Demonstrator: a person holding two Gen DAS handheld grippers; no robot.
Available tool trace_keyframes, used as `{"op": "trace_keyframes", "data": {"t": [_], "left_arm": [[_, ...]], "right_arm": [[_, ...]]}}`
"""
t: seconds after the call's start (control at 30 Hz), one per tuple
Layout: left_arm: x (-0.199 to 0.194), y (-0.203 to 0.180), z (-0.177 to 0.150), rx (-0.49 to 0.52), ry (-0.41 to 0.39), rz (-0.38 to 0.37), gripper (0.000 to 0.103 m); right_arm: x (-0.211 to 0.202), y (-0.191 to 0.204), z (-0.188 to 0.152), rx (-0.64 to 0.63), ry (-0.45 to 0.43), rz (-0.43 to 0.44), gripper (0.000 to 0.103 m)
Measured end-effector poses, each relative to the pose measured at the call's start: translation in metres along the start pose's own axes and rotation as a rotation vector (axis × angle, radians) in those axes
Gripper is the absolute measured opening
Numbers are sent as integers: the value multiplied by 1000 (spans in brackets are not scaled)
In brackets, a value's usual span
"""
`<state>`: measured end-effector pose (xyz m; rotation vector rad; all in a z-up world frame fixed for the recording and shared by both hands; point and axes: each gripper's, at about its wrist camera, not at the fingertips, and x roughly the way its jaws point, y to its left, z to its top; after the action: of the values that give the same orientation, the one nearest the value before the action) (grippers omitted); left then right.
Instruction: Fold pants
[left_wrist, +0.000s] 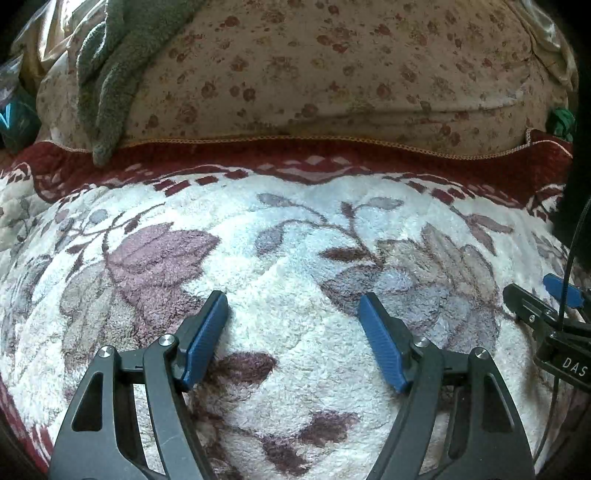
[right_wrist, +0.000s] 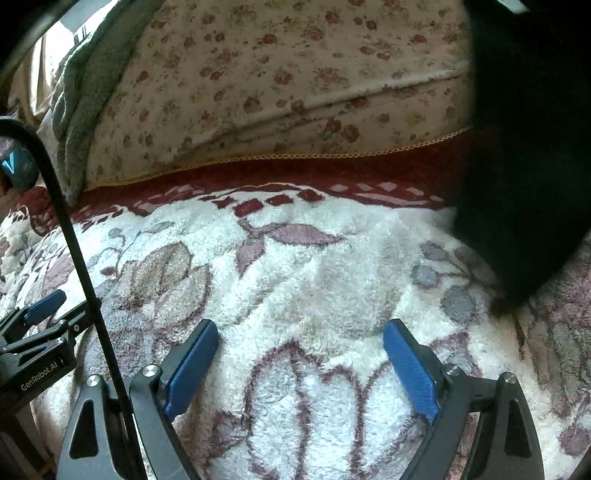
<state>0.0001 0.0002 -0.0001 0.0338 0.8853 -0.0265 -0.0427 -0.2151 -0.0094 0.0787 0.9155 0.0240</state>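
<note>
A dark, nearly black cloth (right_wrist: 517, 155), probably the pants, fills the upper right of the right wrist view and reaches down onto the blanket; a strip of it (left_wrist: 576, 177) shows at the right edge of the left wrist view. My left gripper (left_wrist: 295, 301) is open and empty over the fluffy white floral blanket (left_wrist: 295, 258). My right gripper (right_wrist: 301, 328) is open and empty over the same blanket (right_wrist: 314, 266), left of and below the dark cloth. Each gripper shows in the other's view, the right gripper (left_wrist: 546, 295) and the left gripper (right_wrist: 37, 314).
A floral pillow or duvet (left_wrist: 332, 66) lies behind the blanket's dark red border (left_wrist: 295, 155). A grey-green towel (left_wrist: 107, 74) hangs over its left side. A black cable (right_wrist: 74, 240) crosses the left of the right wrist view.
</note>
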Motion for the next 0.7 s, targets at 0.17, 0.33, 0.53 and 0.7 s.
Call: {"op": "trace_keyframes", "data": {"t": [0.17,0.33,0.53,0.7], "left_arm": [[0,0,0,0,0,0,74],[-1,4,0,-11,2,-12,75],[-2,1,-4,-8,2,-8,75],[1,0,-1,-7,2,-7,75]], "right_arm": [[0,0,0,0,0,0,90],[0,-1,1,-1,0,-1,90],[-1,-1,0,0,-1,0,90],[-1,-1,0,0,-1,0,90]]}}
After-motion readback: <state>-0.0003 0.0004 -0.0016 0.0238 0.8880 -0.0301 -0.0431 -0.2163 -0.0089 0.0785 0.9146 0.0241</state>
